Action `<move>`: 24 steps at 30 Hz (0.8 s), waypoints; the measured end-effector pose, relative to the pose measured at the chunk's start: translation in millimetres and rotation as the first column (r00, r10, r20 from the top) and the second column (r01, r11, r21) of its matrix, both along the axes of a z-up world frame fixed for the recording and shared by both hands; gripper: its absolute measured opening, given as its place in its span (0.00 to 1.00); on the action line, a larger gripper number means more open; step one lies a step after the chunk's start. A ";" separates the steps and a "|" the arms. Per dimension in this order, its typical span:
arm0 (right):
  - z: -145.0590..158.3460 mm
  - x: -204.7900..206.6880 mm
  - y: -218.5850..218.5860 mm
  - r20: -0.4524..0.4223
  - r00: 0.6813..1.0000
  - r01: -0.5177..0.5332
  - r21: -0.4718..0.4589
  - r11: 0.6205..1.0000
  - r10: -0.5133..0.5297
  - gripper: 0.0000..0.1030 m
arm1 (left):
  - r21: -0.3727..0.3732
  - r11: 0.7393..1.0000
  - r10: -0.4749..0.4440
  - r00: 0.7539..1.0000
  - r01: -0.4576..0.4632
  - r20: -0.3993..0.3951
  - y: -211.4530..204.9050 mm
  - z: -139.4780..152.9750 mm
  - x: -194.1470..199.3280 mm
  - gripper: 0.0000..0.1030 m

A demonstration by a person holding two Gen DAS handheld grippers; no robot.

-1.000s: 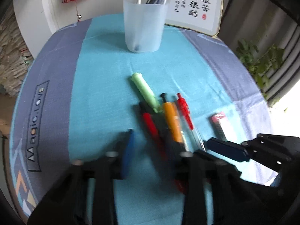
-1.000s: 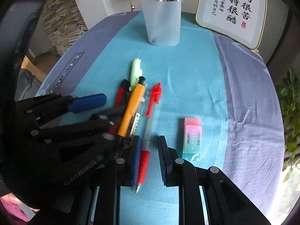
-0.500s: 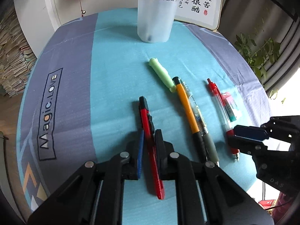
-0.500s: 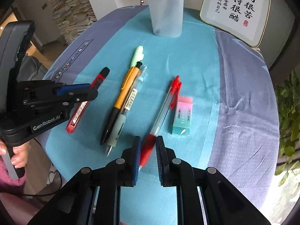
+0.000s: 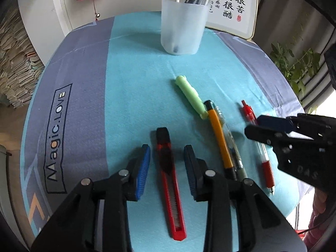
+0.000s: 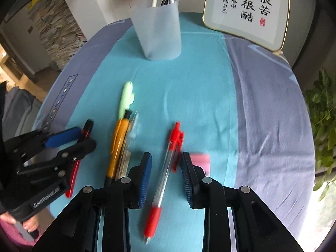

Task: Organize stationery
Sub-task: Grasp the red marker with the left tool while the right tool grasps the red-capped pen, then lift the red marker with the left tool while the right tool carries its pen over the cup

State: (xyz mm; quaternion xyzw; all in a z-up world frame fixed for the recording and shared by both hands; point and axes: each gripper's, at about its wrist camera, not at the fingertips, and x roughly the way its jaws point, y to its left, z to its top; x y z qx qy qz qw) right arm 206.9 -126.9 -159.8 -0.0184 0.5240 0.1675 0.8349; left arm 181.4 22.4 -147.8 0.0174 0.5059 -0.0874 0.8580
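A red utility knife (image 5: 170, 180) lies on the blue cloth between the jaws of my left gripper (image 5: 167, 153), which is open around it. A red pen (image 6: 166, 172) lies between the jaws of my right gripper (image 6: 166, 159), also open. An orange pen (image 5: 219, 136), a clear pen (image 5: 231, 145) and a green highlighter (image 5: 190, 95) lie side by side between the two. A pink eraser (image 6: 200, 159) sits right of the red pen. The frosted pen cup (image 5: 181, 25) with several pens stands at the back.
A framed calligraphy board (image 6: 247, 8) leans behind the cup at the back right. The round table's edge (image 5: 31, 126) curves near on the left. A green plant (image 6: 323, 130) stands off the right side. Paper stacks (image 6: 56, 31) lie beyond the table at left.
Both grippers have opened from shut. The knife and the red pen now lie on the cloth between the open jaws.
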 end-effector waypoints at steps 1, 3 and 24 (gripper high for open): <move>0.0 3.9 1.5 -0.002 1.000 0.000 0.000 1.000 0.000 0.28 | 0.000 1.000 0.004 1.000 -0.004 -0.001 1.3 0.1 1.2 0.30; -0.7 10.3 3.0 -0.002 1.000 0.003 -0.015 1.000 -0.003 0.28 | 0.002 1.000 0.011 1.000 -0.011 -0.002 3.1 0.1 3.2 0.30; 48.1 -7.8 2.8 0.137 0.990 0.008 0.067 0.998 -0.017 0.14 | -0.001 1.000 0.003 0.995 -0.003 0.096 -0.6 29.4 -7.5 0.11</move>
